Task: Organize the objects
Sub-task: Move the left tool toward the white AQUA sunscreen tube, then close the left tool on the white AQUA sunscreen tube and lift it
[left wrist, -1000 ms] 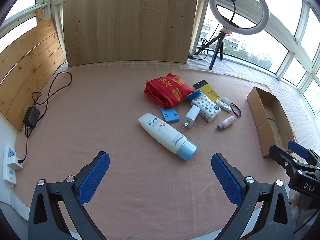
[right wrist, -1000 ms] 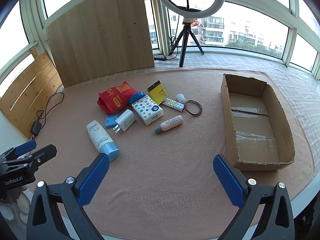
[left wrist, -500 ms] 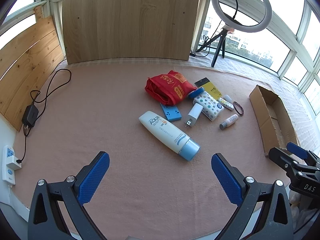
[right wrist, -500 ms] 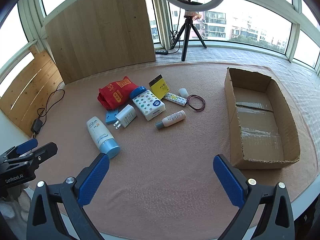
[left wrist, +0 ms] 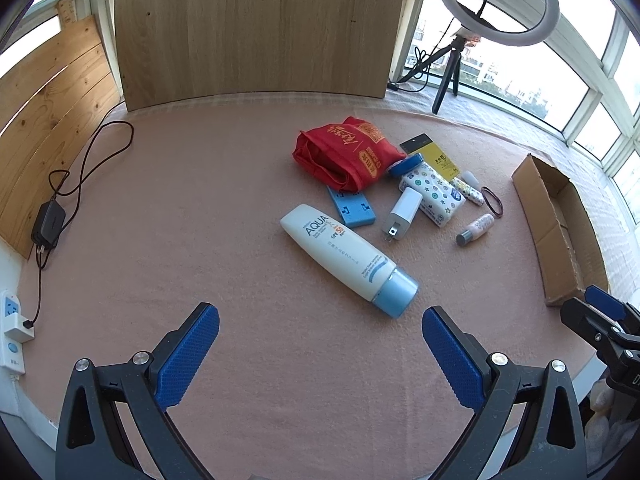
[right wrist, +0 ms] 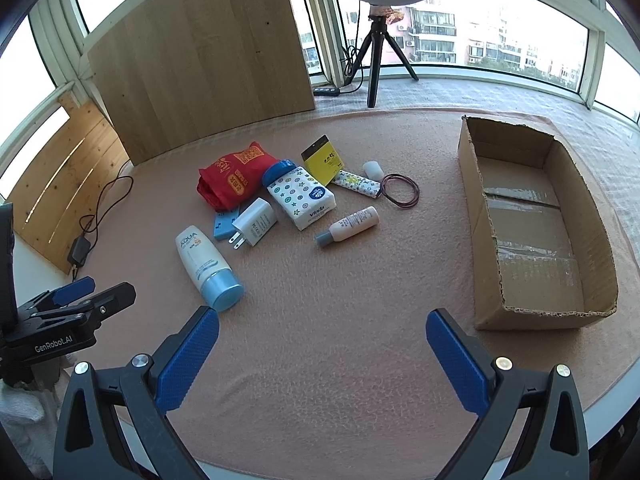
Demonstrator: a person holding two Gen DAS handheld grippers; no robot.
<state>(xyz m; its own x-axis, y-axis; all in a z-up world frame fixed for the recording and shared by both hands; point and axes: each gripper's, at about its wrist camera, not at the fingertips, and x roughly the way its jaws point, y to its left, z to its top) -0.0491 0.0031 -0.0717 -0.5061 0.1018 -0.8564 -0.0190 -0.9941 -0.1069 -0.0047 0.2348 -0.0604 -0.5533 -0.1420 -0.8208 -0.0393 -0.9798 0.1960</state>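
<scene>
A cluster of small items lies mid-table: a white sunscreen tube with a blue cap (left wrist: pixel 347 259) (right wrist: pixel 206 261), a red folded bag (left wrist: pixel 346 152) (right wrist: pixel 233 178), a blue card (left wrist: pixel 351 210), a white charger plug (left wrist: pixel 402 213) (right wrist: pixel 255 222), a patterned tissue pack (left wrist: pixel 433 193) (right wrist: pixel 301 196), a small pink bottle (left wrist: pixel 476 228) (right wrist: pixel 347 227), a yellow packet (right wrist: pixel 323 158) and a hair band (right wrist: pixel 401 191). An empty cardboard box (right wrist: pixel 536 224) (left wrist: pixel 560 224) stands to the right. My left gripper (left wrist: pixel 320 344) and right gripper (right wrist: pixel 322 344) are both open above the near table, holding nothing.
A wooden board (left wrist: pixel 256 28) leans at the back, and a ring light on a tripod (left wrist: pixel 496 0) stands behind the items. A black adapter with its cable (left wrist: pixel 50 222) and a wall socket (left wrist: pixel 12 328) sit at the left edge. Pink cloth (left wrist: pixel 180 200) covers the table.
Both grippers have moved forward, toward the items, which now look larger and closer. Both stay open; nothing on the table has shifted.
</scene>
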